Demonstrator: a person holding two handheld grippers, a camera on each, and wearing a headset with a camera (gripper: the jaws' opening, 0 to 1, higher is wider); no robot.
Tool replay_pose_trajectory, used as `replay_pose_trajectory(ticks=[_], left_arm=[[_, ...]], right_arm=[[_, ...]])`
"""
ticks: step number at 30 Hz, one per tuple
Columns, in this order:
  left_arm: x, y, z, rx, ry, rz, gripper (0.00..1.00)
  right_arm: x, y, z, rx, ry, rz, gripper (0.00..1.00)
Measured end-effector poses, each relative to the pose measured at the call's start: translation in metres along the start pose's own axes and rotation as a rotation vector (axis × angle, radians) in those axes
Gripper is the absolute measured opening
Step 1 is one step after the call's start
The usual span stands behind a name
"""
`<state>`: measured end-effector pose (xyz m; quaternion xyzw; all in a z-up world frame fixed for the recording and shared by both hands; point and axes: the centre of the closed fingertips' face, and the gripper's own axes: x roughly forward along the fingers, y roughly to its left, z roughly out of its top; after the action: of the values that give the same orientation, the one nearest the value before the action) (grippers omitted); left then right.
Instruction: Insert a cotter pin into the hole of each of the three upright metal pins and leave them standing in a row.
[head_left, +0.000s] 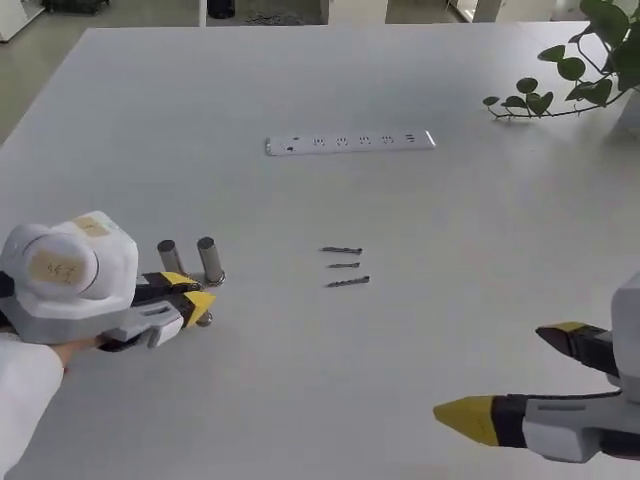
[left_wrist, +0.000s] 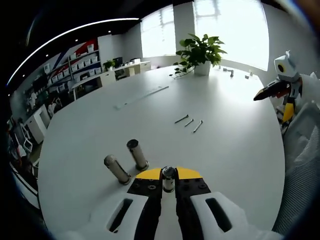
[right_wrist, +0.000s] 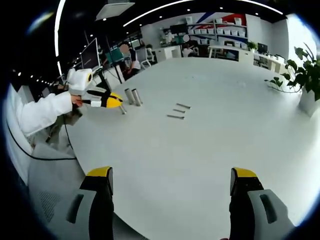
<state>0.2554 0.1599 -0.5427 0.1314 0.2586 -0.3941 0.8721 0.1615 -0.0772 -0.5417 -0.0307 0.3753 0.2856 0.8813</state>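
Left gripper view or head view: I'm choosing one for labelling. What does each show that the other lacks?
Left gripper view: a close look at the third metal pin clamped in the left claw, plus shelving and windows. Head view: the power strip's sockets and a white sleeve. Both: two free upright pins, three cotter pins, the open right claw.

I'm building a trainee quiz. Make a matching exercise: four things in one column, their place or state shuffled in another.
1 left gripper
2 right gripper
3 cotter pins
4 power strip

A side by side, middle of the table
B jaws wide apart, empty
C farther back than the cotter pins
D jaws shut on a metal pin

Pairs: 1-D, 2-B, 3-A, 4-C
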Motion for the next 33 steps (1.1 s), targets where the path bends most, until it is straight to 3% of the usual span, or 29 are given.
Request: replay_pose_trajectory(ticks=[2, 3, 6, 12, 15, 20, 26, 33], left_arm=[[-0.002, -0.009, 0.004, 0.038, -0.015, -0.03, 0.07], [-0.005, -0.02, 0.008, 0.064, -0.024, -0.075, 0.07], [-0.007, -0.038, 0.017, 0.073, -0.056, -0.136, 0.07], [-0.001, -0.064, 0.013, 0.236, 0.018, -0.23, 0.07], [0.009, -0.074, 0.007, 0.266, 0.046, -0.261, 0.07], [0.021, -0.089, 0.007, 0.275, 0.045, -0.307, 0.07], [0.03, -0.098, 0.007, 0.26, 0.041, -0.333, 0.07], [0.034, -0.107, -0.004, 0.265, 0.07, -0.374, 0.07]], right_arm=[[0.0, 0.001, -0.001, 0.002, 0.0, 0.002, 0.96], [-0.001, 0.002, -0.002, 0.001, 0.0, 0.003, 0.96], [-0.001, 0.002, -0.004, 0.004, -0.001, 0.005, 0.96], [-0.001, 0.003, -0.007, 0.01, -0.003, 0.01, 0.96], [-0.001, 0.003, -0.007, 0.014, -0.007, 0.011, 0.96], [-0.001, 0.002, -0.007, 0.021, -0.011, 0.011, 0.96], [-0.002, 0.002, -0.006, 0.02, -0.013, 0.011, 0.96], [-0.002, 0.002, -0.006, 0.025, -0.017, 0.009, 0.95]])
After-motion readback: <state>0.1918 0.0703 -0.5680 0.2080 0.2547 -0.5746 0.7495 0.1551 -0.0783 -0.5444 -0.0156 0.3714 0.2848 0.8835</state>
